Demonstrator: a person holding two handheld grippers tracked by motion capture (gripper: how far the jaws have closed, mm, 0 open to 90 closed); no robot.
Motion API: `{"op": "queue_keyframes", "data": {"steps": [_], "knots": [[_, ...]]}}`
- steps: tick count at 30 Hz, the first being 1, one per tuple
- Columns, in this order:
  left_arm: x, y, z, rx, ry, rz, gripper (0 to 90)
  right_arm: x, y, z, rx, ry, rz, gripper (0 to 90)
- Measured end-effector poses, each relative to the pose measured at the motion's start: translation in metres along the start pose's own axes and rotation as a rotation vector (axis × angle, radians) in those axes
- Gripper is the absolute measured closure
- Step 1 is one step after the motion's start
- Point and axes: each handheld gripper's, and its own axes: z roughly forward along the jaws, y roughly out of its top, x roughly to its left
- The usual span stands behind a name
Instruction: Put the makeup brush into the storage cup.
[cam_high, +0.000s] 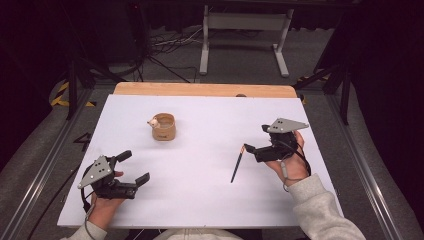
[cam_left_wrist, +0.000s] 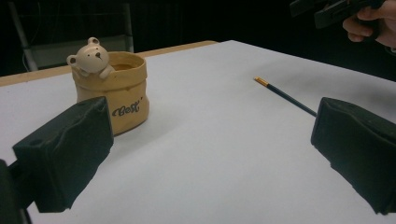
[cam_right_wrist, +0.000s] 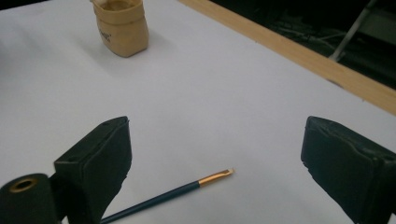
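Note:
A tan sack-shaped pot (cam_high: 164, 127) with a small bear figure on its rim stands on the white sheet, left of centre. A thin dark brush (cam_high: 237, 165) with a gold ferrule lies flat on the sheet at the right. My right gripper (cam_high: 256, 139) is open just beyond the brush's upper end, with nothing between its jaws. In the right gripper view (cam_right_wrist: 217, 140) the brush (cam_right_wrist: 177, 191) lies on the sheet below the open jaws and the pot (cam_right_wrist: 122, 28) is far off. My left gripper (cam_high: 136, 166) rests open at the near left. Its view (cam_left_wrist: 212, 126) faces the pot (cam_left_wrist: 116, 93) and the brush (cam_left_wrist: 285, 95).
The white sheet (cam_high: 200, 200) covers the table, with a wooden strip (cam_high: 200, 89) along its far edge. Beyond that are a dark floor, cables and a table frame (cam_high: 245, 35). The other hand and its gripper (cam_left_wrist: 336, 9) show at the top right of the left gripper view.

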Motion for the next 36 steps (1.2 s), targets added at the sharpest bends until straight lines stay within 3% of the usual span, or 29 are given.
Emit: {"op": "queue_keyframes", "data": {"steps": [8,22,36], "knots": [[0.000,0.000,0.000,0.000,0.001,0.000,0.0,-0.006,0.012,0.012,0.170,0.038,0.105,6.2],[0.000,-0.001,0.002,0.009,-0.007,-0.005,0.1,-0.007,0.023,0.029,0.370,0.032,0.127,5.1],[-0.002,-0.002,0.004,0.019,-0.018,-0.003,0.2,-0.008,0.032,0.043,0.485,0.019,0.138,7.0]]}}
